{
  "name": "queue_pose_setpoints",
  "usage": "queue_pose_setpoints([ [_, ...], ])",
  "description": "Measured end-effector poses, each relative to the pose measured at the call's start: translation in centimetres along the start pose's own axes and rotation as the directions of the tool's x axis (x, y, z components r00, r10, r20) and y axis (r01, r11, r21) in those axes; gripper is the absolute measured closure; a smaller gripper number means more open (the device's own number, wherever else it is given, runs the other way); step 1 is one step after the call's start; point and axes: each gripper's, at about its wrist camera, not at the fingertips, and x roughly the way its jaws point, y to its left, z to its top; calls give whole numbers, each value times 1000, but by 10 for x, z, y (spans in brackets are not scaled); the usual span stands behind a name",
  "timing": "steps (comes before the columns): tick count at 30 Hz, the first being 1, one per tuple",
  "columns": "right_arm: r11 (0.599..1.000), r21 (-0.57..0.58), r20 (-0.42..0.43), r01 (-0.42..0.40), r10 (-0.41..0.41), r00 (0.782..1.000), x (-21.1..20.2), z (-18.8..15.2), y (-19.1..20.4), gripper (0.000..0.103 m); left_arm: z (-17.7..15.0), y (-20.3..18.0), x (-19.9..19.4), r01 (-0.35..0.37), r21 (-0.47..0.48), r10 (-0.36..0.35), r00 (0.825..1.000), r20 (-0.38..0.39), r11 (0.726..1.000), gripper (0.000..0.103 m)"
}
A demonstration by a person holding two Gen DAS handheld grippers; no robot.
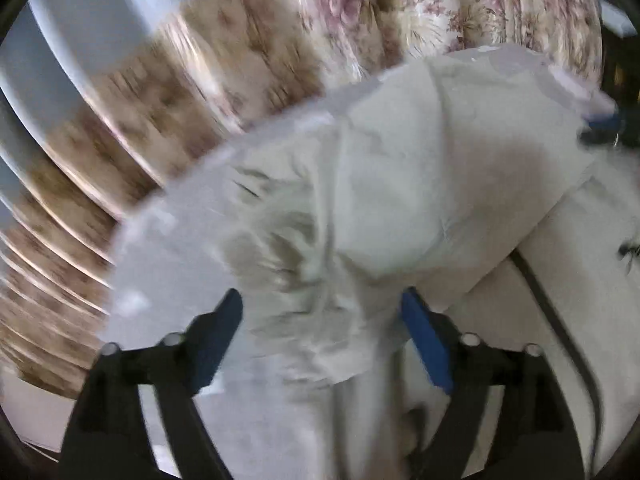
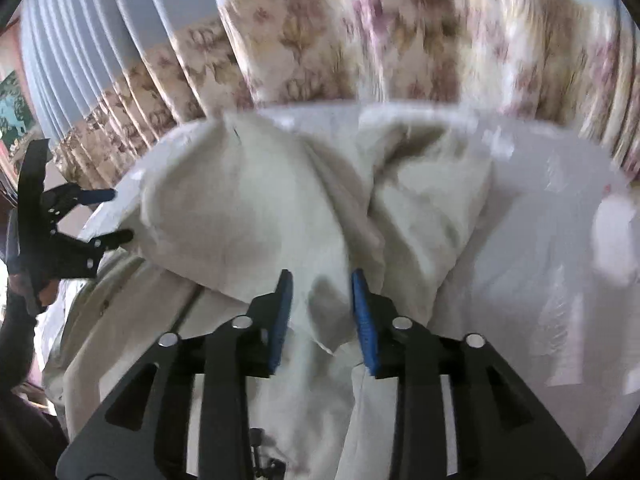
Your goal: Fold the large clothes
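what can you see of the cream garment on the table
The garment is a large cream piece of thin woven-looking cloth, creased and bunched into soft mounds, partly folded over itself. It lies on a white table in front of a flowered curtain. Both views are blurred. The left gripper stands open with cloth between its fingers; the right gripper is also open over a fold. Dark trim shows near the lower edge.
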Motion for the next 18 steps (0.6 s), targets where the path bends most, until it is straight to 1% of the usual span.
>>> queue_pose_setpoints([
  [1,998,-39,39,49,-47,998,-10,5,8,63,1,-1,-8,-23,11,22,1000,12,1000,20],
  [2,994,-69,70,85,-80,994,-15,10,16,61,3,1,-12,-27,1,27,1000,14,1000,20],
  [4,992,-83,94,97,-89,992,-12,22,24,61,15,10,-11,-3,-60,4,1000,12,998,20],
  [6,991,-84,97,102,-94,991,3,34,28,61,28,19,1,8,-121,-8,1000,5,993,20],
  [8,988,-95,71,118,-111,991,31,42,32,62,41,26,25,47,-175,-52,998,-24,983,20],
  [9,987,-103,54,126,-121,991,43,44,34,63,46,29,44,75,-201,-88,994,-58,977,20],
  [10,982,-121,32,144,-141,989,58,46,37,68,49,29,54,79,-211,-99,992,-83,974,20],
  [12,970,-157,-2,185,-188,982,79,46,39,70,51,27,77,66,-203,-94,987,-131,977,20],
  [14,959,-179,-23,220,-227,974,91,42,35,72,52,26,89,61,-193,-90,986,-143,979,18],
  [15,951,-196,-27,241,-251,968,96,40,34,72,51,26,93,60,-185,-87,986,-143,981,13],
  [17,951,-191,-33,243,-253,967,97,36,26,72,50,27,101,34,-167,-56,990,-132,985,7],
  [18,960,-168,-43,222,-233,972,100,36,19,72,49,28,105,33,-167,-55,990,-131,985,4],
])
